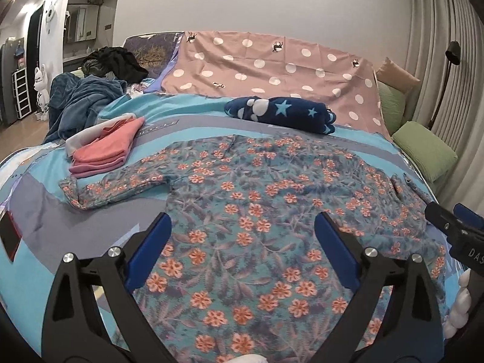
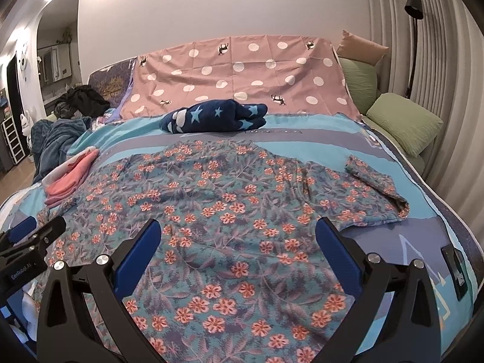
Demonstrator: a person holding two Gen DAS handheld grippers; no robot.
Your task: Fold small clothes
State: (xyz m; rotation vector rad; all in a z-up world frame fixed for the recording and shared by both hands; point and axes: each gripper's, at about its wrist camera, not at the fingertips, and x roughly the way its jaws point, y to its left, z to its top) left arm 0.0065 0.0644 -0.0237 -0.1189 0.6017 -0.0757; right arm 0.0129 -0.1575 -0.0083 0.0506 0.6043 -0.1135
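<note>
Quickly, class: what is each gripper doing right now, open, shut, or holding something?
Left gripper: open, holding nothing, above the floral shirt.
Right gripper: open, holding nothing, above the same shirt.
</note>
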